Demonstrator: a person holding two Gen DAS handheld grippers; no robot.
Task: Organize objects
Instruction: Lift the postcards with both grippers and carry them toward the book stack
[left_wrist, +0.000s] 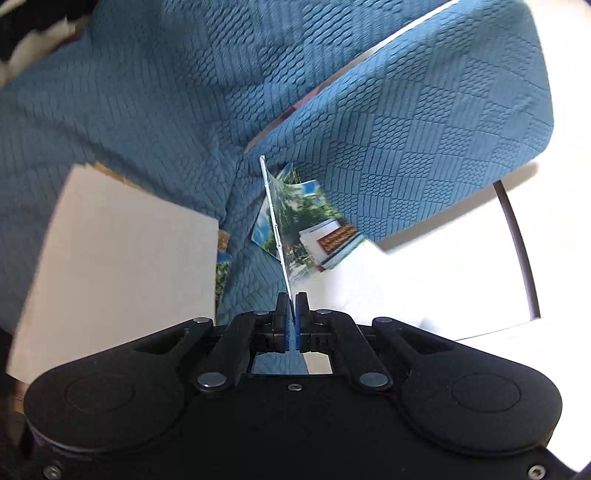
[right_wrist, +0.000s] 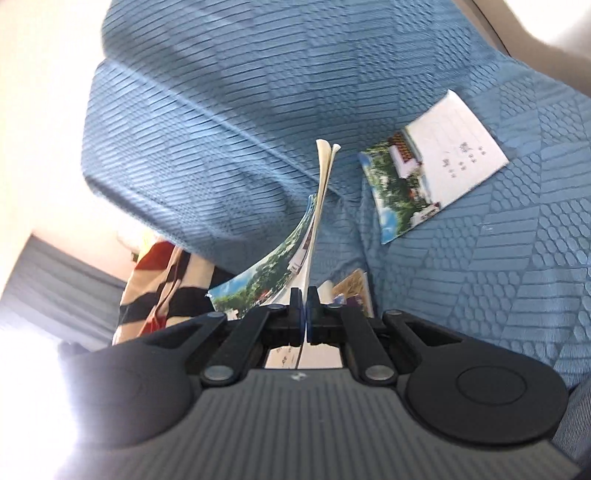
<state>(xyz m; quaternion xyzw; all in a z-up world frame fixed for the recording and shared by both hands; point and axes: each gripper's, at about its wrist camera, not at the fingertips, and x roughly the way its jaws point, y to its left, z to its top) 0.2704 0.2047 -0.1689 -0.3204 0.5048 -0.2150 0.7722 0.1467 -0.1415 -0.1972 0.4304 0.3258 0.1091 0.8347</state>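
The left wrist view shows the left gripper (left_wrist: 292, 301) closed on one thin postcard (left_wrist: 275, 218), pinched at its lower edge. The card stands on its edge between the jaws, so we see mostly its white rim and a little of the glossy side. I think it is held this way because a flat card can only be lifted from soft cloth by its border. Behind it, another picture card (left_wrist: 325, 230) lies flat on the blue sofa cover (left_wrist: 147, 110), near the fold between seat and cushion. At the left, a white box (left_wrist: 118, 258) is close; it may be the place for collecting the cards, but this I cannot confirm.

The right wrist view shows the right gripper (right_wrist: 303, 304) also fully closed, holding a small bundle of cards (right_wrist: 317, 206) by the bottom edge. The sheets spread apart at the top and one printed sheet bends away to the left, because only the lower part is clamped. On the sofa cover (right_wrist: 498, 277) at the right, a card with a white written side (right_wrist: 436, 162) lies flat, apart from the gripper. One more card (right_wrist: 352, 291) rests just beside the jaws. A striped cloth (right_wrist: 162, 291) hangs at the left.
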